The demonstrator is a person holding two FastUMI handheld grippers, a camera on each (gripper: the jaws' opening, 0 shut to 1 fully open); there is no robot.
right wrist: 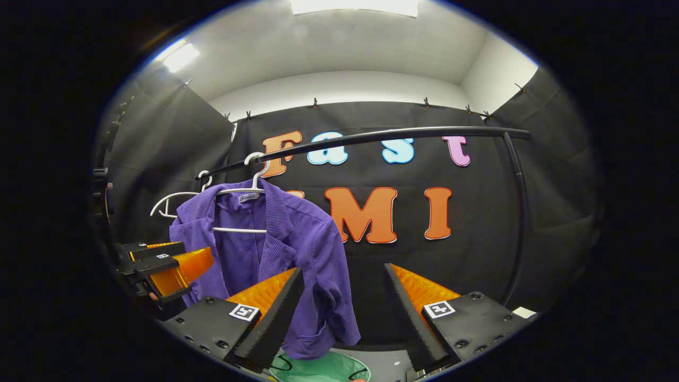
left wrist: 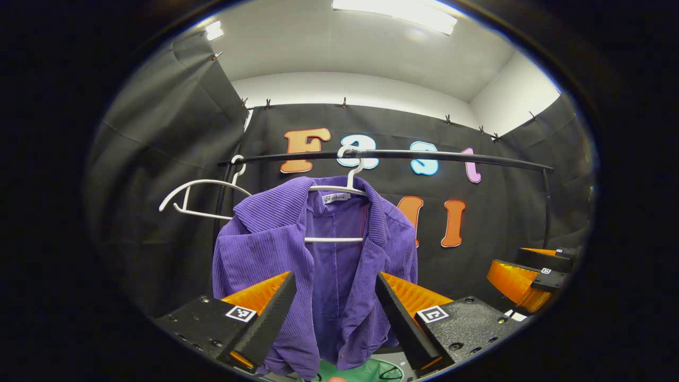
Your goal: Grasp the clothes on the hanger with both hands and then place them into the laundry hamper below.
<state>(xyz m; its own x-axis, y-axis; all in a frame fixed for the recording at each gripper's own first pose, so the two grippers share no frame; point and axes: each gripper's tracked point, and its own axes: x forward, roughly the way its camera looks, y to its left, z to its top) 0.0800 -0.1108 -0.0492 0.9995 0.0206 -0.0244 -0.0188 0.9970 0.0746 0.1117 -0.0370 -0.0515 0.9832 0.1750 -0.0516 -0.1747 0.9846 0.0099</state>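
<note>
Left gripper view: the left gripper (left wrist: 335, 310) is spread wide with nothing pinched, the purple jacket (left wrist: 318, 265) just ahead between its fingers. The right gripper (right wrist: 344, 307) is spread too, off the jacket's side. Jacket's on its white hanger (left wrist: 347, 185) mid-rail (left wrist: 424, 155), green hamper (right wrist: 318, 369) below. So basically nothing's done yet, grab and drop both left.

Bright ceiling panels (left wrist: 395, 13) overhead; sharp focus; strong fisheye bending at edges.
</note>
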